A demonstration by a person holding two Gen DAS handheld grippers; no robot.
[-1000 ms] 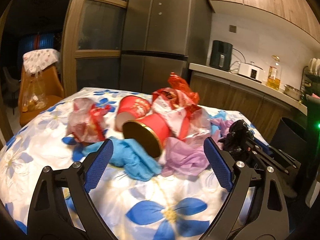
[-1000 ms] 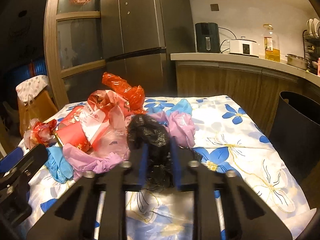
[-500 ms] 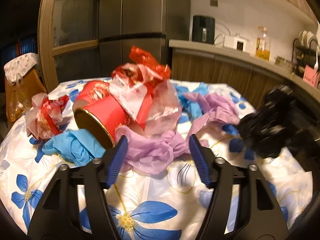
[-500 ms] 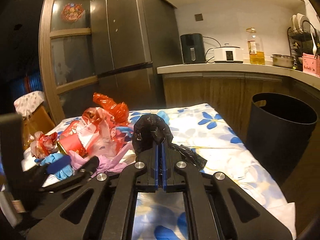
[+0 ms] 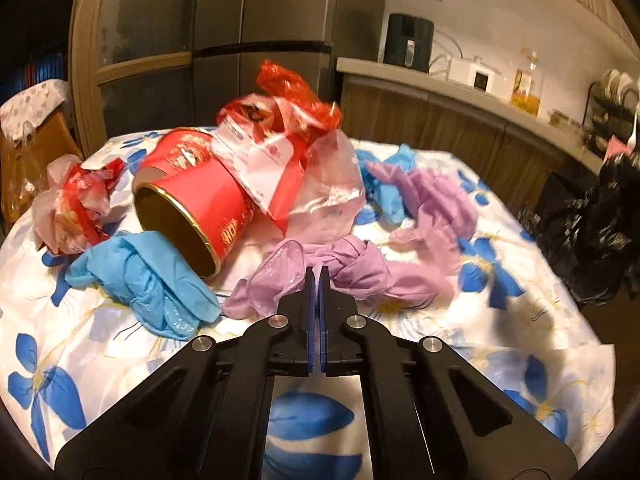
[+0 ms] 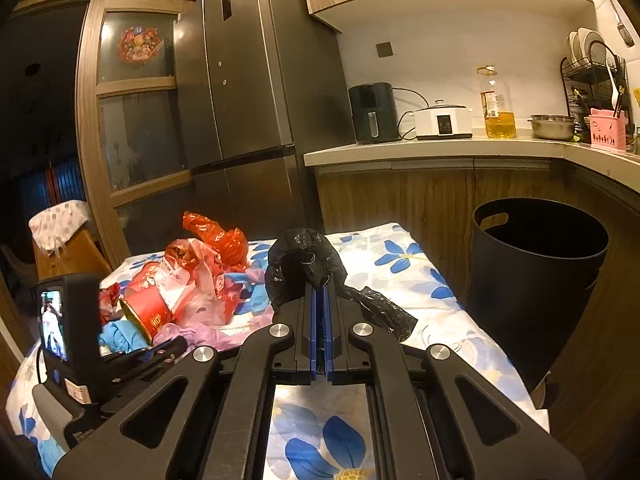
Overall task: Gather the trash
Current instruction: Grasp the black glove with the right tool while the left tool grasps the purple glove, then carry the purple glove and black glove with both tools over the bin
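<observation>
My left gripper [image 5: 319,276] is shut on a crumpled purple plastic bag [image 5: 352,270] lying on the flowered tablecloth [image 5: 120,344]. A red can [image 5: 192,208] on its side, a blue glove [image 5: 148,276], red wrappers [image 5: 76,204] and a red-and-clear bag [image 5: 288,160] lie around it. My right gripper [image 6: 320,292] is shut on a black plastic bag [image 6: 304,264] and holds it above the table; the bag also shows in the left wrist view [image 5: 592,232]. The left gripper's body shows in the right wrist view [image 6: 80,332].
A black trash bin [image 6: 536,276] stands on the floor right of the table. A second blue glove [image 5: 388,188] and more purple plastic [image 5: 444,200] lie farther back. A fridge [image 6: 248,120], counter [image 6: 440,152] and chair [image 5: 24,152] surround the table.
My left gripper has closed from wide open onto the purple bag. My right gripper has risen with the black bag and swung toward the bin side.
</observation>
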